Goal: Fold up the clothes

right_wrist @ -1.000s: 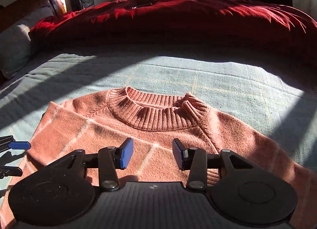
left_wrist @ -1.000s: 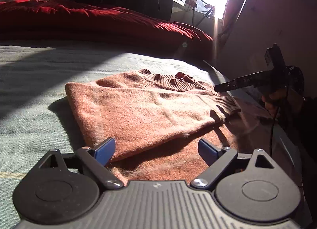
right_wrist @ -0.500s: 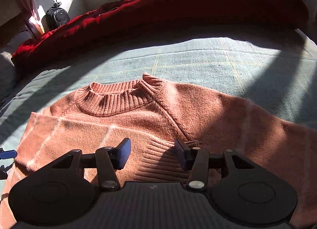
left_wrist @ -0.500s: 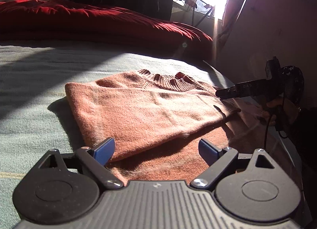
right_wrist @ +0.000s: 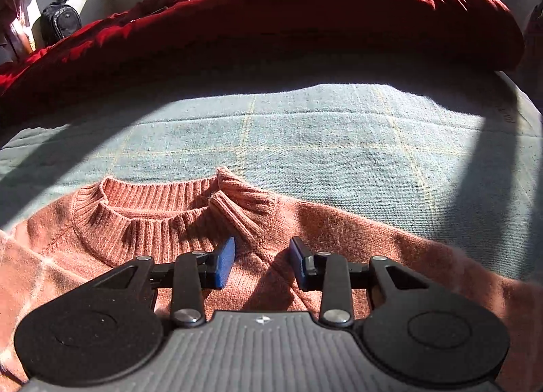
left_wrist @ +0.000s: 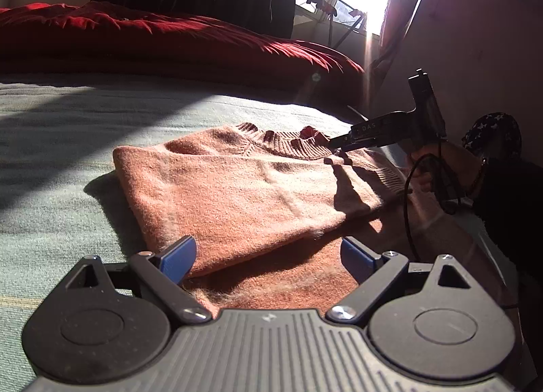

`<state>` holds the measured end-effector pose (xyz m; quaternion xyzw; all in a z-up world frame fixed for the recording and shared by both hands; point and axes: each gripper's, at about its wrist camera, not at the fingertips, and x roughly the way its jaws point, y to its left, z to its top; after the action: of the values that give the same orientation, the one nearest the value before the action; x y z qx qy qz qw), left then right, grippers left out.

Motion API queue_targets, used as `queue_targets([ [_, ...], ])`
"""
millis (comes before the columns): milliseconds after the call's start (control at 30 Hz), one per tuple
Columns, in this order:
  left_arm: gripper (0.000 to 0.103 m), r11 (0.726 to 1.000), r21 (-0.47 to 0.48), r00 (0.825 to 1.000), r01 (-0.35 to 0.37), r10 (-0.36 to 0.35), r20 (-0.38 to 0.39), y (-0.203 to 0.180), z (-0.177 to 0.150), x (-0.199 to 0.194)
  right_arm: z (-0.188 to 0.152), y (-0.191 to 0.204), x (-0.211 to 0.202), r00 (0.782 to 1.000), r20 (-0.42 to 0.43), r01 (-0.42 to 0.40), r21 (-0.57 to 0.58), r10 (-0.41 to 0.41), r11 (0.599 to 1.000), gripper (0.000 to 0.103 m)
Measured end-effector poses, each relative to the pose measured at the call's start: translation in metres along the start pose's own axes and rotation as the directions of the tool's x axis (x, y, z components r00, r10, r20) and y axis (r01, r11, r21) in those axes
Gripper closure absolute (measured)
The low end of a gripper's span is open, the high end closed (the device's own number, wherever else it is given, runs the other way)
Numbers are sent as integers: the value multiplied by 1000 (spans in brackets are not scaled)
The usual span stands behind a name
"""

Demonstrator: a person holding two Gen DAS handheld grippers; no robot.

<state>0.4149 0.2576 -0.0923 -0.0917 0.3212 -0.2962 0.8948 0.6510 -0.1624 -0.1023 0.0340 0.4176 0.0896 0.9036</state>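
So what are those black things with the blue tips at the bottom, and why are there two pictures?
Those are two grabbing tools a person holds, one in each hand. Each carries a camera looking out along its blue fingers, so you get two pictures. The left gripper is open, low by the near edge of an orange sweater lying on a bed with a green cover. One side is already folded over. The right gripper is open just above the sweater's ribbed collar, holding nothing. From the left camera you can see the person's hand holding the right tool. A red blanket lies behind.
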Motion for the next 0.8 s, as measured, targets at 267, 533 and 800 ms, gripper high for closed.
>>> queue_targets([
  [267,11,1000,5,1000,13,-13,11,-3,1,-6,10,104,-31,966,15,-244,-261,257,934,63],
  [533,11,999,-28,1000,29,-29,5,3,1,-4,-2,185,39,964,-120,-265,-385,237,884,63],
  [800,9,998,-42,998,51,-49,37,4,3,-12,3,218,15,932,-120,-361,-420,343,833,63],
])
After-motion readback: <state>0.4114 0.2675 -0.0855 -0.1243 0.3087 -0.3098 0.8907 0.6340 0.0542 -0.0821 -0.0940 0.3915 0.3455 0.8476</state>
